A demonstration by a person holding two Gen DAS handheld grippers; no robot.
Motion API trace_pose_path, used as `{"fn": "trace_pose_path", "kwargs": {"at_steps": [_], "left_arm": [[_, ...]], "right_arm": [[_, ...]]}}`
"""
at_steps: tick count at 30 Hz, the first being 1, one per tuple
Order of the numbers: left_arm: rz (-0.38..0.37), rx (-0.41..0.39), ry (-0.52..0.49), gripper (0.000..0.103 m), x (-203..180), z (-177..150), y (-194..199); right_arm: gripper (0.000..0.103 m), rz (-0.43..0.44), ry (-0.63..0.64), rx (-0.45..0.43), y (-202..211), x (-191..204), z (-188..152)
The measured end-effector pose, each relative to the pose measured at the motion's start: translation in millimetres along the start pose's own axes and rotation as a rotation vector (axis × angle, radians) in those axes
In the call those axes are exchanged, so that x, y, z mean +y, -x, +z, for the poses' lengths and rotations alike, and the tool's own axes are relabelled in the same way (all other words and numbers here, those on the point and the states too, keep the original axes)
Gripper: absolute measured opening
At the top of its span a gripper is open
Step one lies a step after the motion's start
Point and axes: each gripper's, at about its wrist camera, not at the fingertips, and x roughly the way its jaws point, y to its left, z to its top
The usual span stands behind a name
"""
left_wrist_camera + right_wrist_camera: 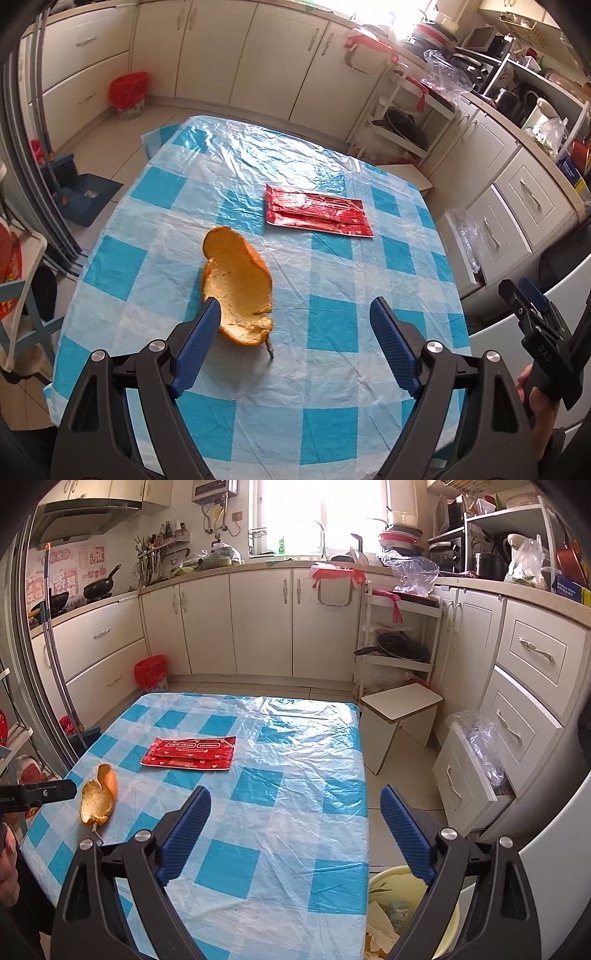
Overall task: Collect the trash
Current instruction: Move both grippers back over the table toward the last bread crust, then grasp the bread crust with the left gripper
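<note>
The left gripper [295, 314] hung wide open above the bench [332, 369], its left finger [195, 350] just beside the near end of the orange peel [238, 284], nothing held. The right gripper [295, 827] also stood open and empty over the bench. Farther off lay the red wrapper [319, 216], well apart from the peel.

Daylight floods in through the bright, overexposed kitchen window [314, 513] above the counter, washing out all detail there. Glare streaks the glossy blue-and-white checked plastic tablecloth [295, 147] at its far end. Shadows are soft. Both views are sharp, with fisheye bending and dark corners.
</note>
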Motion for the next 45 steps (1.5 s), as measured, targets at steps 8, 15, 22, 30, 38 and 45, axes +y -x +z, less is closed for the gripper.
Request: {"fn": "trace_pose_path", "kwargs": {"at_steps": [8,15,22,30,38,45], "left_arm": [[0.009,0.005,0.047,0.079,22.8,-1.7,-3.8],[0.021,0.009,0.061,0.079,33.3,5.4,-2.7],[0.08,0.041,0.072,0.08,46.7,19.7,-11.4],[0.123,0.117,0.096,0.079,62.9,8.8,-40.7],[0.113,0.135,0.049,0.073,49.0,7.3,-65.8],[0.104,0.139,-0.047,0.017,34.7,9.7,-81.0]], "right_arm": [[0.09,0.015,0.032,0.011,-8.3,21.6,2.2],[0.091,0.035,0.051,0.016,-14.9,39.8,6.2],[0.091,0.05,0.064,0.025,-23.6,54.6,8.1],[0.091,0.069,0.06,0.056,-40.3,63.5,7.9],[0.091,0.079,0.047,0.078,-57.3,64.1,10.0],[0.095,0.159,0.12,0.114,-80.0,76.3,17.0]]}}
